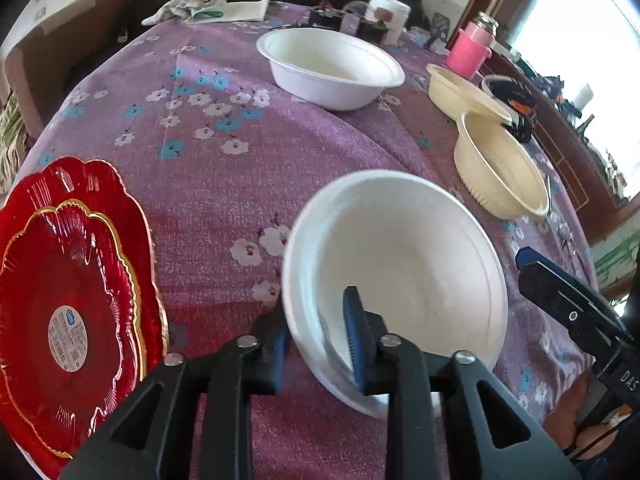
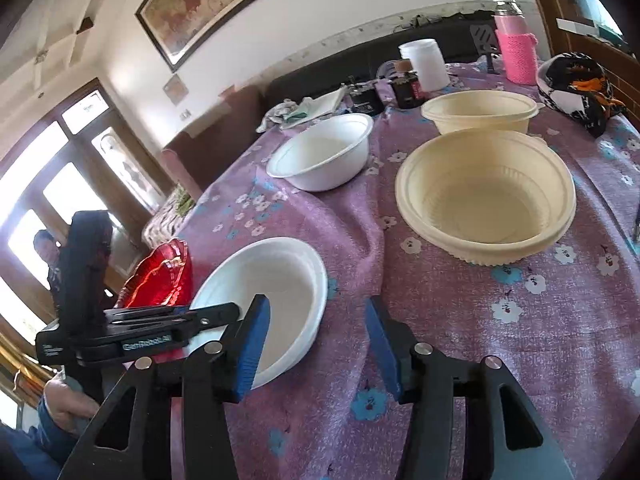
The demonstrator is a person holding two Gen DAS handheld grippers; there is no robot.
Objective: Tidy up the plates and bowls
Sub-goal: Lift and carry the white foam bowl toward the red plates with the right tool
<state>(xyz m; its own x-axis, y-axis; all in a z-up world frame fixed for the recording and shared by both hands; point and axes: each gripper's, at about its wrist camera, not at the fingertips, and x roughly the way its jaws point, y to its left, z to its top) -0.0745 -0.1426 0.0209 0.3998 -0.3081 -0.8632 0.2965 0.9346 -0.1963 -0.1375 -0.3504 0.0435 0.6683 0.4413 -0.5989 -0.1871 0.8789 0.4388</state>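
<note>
My left gripper (image 1: 316, 320) straddles the near rim of a white foam bowl (image 1: 412, 264), one finger inside and one outside; I cannot tell if the pads press the rim. The same bowl (image 2: 276, 288) shows in the right wrist view, with the left gripper (image 2: 168, 316) at its left edge. A second white bowl (image 1: 332, 66) (image 2: 324, 156) sits farther back. Two cream plastic bowls (image 1: 500, 168) (image 1: 460, 88) stand at the right, also in the right wrist view (image 2: 484, 196) (image 2: 480, 112). Stacked red plates (image 1: 68, 292) (image 2: 160, 276) lie left. My right gripper (image 2: 318, 320) is open and empty above the cloth.
A purple flowered tablecloth (image 1: 224, 184) covers the table. At the back stand a pink bottle (image 2: 514, 44), a white jar (image 2: 424, 62), dark small containers (image 2: 406, 88), a folded cloth with gloves (image 1: 208, 8) and a black-orange patterned item (image 2: 576, 88).
</note>
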